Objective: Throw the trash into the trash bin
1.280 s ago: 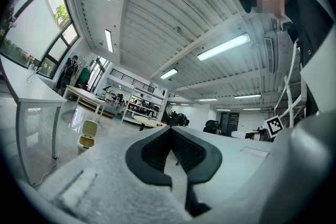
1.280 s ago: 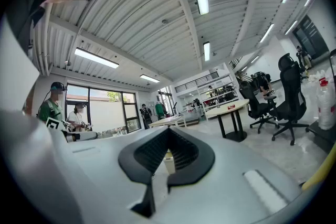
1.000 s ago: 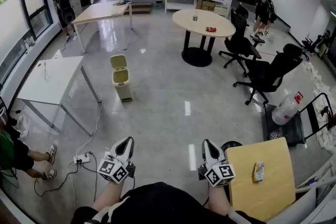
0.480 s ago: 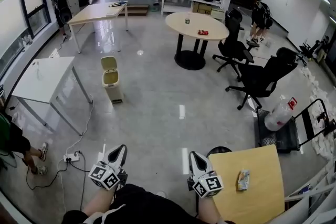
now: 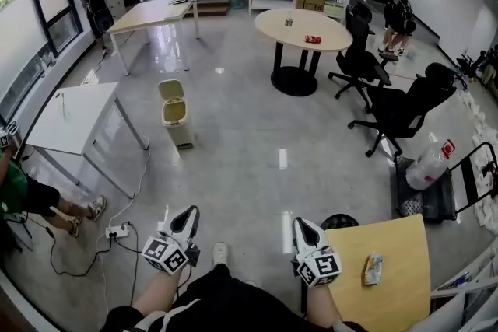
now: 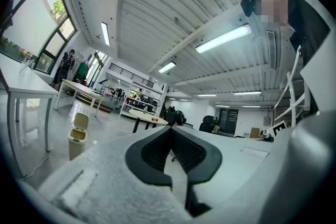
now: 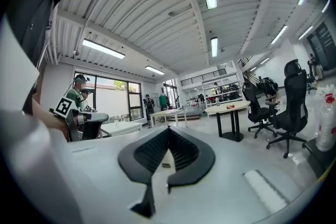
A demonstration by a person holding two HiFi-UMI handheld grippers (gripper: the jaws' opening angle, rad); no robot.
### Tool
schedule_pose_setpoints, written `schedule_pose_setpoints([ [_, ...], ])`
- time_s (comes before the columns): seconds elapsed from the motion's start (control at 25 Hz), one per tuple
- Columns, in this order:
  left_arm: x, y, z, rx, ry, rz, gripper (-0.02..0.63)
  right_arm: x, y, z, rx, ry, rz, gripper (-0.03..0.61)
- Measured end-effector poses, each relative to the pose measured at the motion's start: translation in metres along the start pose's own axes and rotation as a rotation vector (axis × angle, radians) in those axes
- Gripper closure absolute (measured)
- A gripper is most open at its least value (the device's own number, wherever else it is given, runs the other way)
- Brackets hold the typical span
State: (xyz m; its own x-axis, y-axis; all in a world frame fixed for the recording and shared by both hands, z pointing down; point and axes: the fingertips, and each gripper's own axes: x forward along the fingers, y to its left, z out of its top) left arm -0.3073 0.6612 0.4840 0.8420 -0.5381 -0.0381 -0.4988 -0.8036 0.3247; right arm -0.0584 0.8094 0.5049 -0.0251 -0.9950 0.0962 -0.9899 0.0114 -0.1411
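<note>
The beige trash bin (image 5: 175, 114) stands on the grey floor with its lid up, well ahead of both grippers; it also shows small in the left gripper view as the trash bin (image 6: 77, 136). A crumpled wrapper (image 5: 373, 270) lies on the small wooden table (image 5: 397, 245) at the lower right, just right of my right gripper (image 5: 298, 223). My left gripper (image 5: 189, 211) is held level, left of it. In both gripper views the jaws meet at the tips with nothing between them: left gripper (image 6: 170, 129), right gripper (image 7: 168, 128).
A white table (image 5: 70, 117) stands left of the bin, with a power strip and cables (image 5: 117, 232) on the floor. A round table (image 5: 303, 31), black office chairs (image 5: 405, 109) and a cart with a water jug (image 5: 426, 167) are to the right. A seated person (image 5: 23, 198) is at far left.
The head view has swung slightly left, then back. Both grippers shifted a little with it and stay shut. A shoe now shows between them.
</note>
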Motion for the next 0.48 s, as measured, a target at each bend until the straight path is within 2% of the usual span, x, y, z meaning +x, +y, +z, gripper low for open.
schedule_pose_setpoints([
  [0.2, 0.032, 0.036, 0.022, 0.020, -0.035, 0.005, 0.612, 0.030, -0.013, 0.025, 0.023, -0.043, -0.039, 0.574],
  [0.36, 0.065, 0.060, 0.039, 0.017, -0.056, -0.024, 0.612, 0.060, -0.022, 0.041, 0.020, -0.055, -0.069, 0.574],
  [0.48, 0.086, 0.077, 0.048, 0.000, -0.083, -0.077, 0.612, 0.090, -0.022, 0.047, 0.014, -0.053, -0.079, 0.574],
])
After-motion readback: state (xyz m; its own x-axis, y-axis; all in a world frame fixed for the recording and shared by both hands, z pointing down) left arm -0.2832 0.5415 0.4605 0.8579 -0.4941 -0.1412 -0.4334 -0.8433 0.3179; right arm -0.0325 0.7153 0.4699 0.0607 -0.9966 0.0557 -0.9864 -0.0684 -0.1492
